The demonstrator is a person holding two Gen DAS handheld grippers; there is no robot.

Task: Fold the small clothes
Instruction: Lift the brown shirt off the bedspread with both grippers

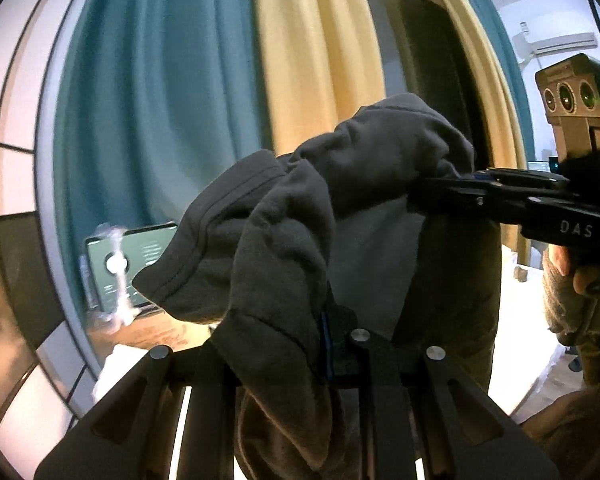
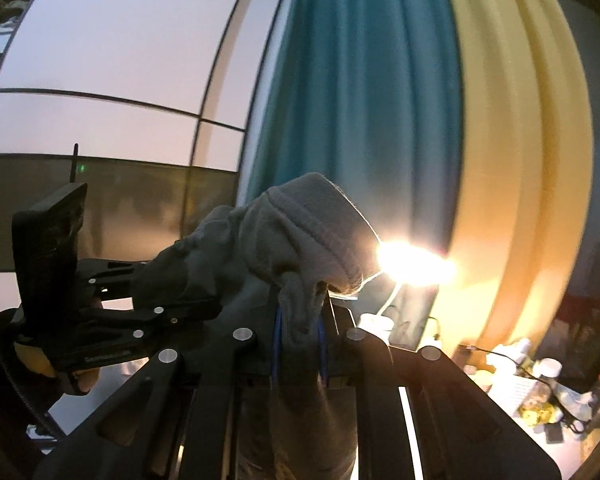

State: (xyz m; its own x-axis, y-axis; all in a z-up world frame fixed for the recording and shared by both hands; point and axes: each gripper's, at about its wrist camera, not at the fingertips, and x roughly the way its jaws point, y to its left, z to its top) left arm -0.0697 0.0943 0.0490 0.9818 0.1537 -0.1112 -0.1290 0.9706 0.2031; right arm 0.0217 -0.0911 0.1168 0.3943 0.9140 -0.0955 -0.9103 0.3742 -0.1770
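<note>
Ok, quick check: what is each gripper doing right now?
Left gripper: shut on the grey garment, held up off the surface.
Right gripper: shut on the same grey garment, another part of it.

Dark grey garment (image 1: 300,216) held up in mid-air, bunched and creased.

Soft, fleece-like cloth with stitched hems; fills the centre of the left wrist view, one hemmed corner drooping toward lower left, the rest hanging down out of the bottom edge. In the right wrist view (image 2: 284,240), sits at centre as a rounded hump, backlit on its right side, a narrow gathered fold dropping straight down below.
</note>
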